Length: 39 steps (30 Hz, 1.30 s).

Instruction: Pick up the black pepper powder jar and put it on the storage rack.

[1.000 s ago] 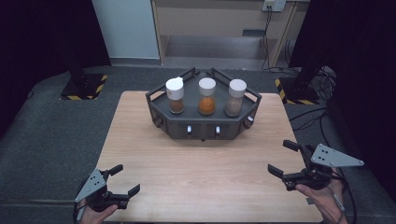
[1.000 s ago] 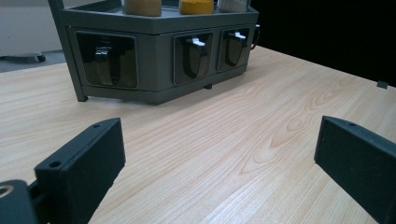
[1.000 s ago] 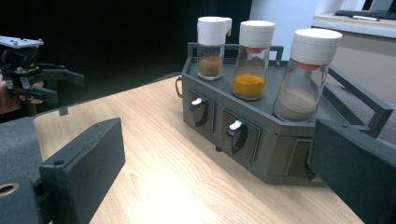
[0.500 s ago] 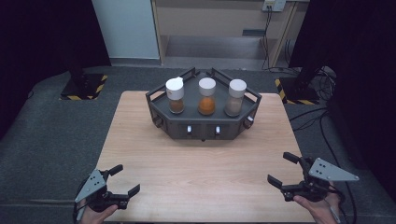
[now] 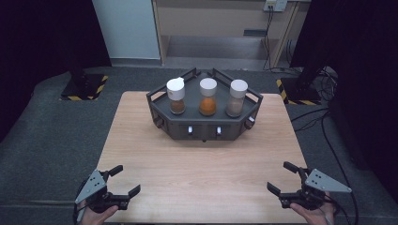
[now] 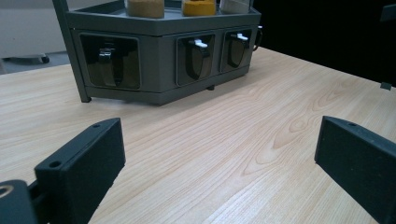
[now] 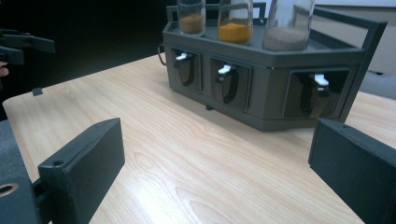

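A dark grey hexagonal rack [image 5: 204,123] stands at the far middle of the wooden table [image 5: 202,164]. On its top stand three white-capped jars: brown powder [image 5: 176,95], orange powder [image 5: 208,96], and grey-tan powder [image 5: 236,98]. The rack front [image 6: 159,60] [image 7: 261,88] has recessed bays with white-tipped levers. My left gripper [image 5: 126,180] hovers at the table's near left corner, open and empty. At the near right corner my right gripper [image 5: 282,177] is open and empty too. Both point toward the rack, far short of it.
Grey carpet surrounds the table. Cables [image 5: 324,122] trail on the floor at the right. Yellow-black striped bases [image 5: 84,88] sit at the far left and far right. A wide stretch of bare wood lies between the grippers and the rack.
My right gripper has drawn back toward the near edge and dropped lower. The left gripper has stayed put.
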### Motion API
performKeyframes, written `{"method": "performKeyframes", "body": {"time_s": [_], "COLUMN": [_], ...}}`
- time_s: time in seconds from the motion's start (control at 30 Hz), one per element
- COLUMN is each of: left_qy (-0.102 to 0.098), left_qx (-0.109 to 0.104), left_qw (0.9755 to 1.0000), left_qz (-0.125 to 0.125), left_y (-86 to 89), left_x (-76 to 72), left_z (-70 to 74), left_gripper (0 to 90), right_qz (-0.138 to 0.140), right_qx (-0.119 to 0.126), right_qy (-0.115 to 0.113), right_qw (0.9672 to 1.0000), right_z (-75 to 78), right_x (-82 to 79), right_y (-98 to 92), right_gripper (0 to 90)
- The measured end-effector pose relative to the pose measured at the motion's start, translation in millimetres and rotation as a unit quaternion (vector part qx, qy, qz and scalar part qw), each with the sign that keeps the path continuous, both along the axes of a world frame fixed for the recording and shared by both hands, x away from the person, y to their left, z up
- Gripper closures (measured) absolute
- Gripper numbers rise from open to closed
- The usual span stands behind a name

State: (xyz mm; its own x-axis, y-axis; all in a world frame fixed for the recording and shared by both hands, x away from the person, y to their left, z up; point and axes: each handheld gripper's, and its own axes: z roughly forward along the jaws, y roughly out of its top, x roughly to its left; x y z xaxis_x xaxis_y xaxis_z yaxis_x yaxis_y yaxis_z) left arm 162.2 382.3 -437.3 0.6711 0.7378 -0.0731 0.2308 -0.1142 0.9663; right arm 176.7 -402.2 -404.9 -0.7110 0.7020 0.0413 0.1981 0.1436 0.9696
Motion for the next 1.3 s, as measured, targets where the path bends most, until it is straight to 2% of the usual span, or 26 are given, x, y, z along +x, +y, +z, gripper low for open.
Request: {"method": "performKeyframes", "body": {"time_s": [0.47,0.77,0.93,1.3], "left_qy": [-0.003,-0.002,-0.002,0.0], "left_qx": [0.001,0.0,-0.002,-0.002], "left_qw": [1.0,1.0,1.0,1.0], "left_qz": [0.004,0.005,0.006,0.008], "left_y": [0.9,0.6,1.1,-0.4], "left_x": [0.7,3.0,4.6,10.4], "left_z": [0.5,0.5,0.1,0.0], "left_gripper": [0.9,0.9,0.9,0.9], "right_qz": [-0.017,-0.011,-0.009,-0.005], "right_qx": [-0.003,-0.002,0.008,0.003], "right_qy": [0.005,0.01,0.013,0.011], "right_qw": [0.9998,0.9999,0.9999,0.9999], "right_z": [-18.2,-26.4,-32.8,-38.4], "right_x": [2.6,6.4,8.6,12.2], "right_y": [-0.6,-0.1,-2.3,-0.3], "right_gripper": [4.2,4.3,4.3,4.3]}}
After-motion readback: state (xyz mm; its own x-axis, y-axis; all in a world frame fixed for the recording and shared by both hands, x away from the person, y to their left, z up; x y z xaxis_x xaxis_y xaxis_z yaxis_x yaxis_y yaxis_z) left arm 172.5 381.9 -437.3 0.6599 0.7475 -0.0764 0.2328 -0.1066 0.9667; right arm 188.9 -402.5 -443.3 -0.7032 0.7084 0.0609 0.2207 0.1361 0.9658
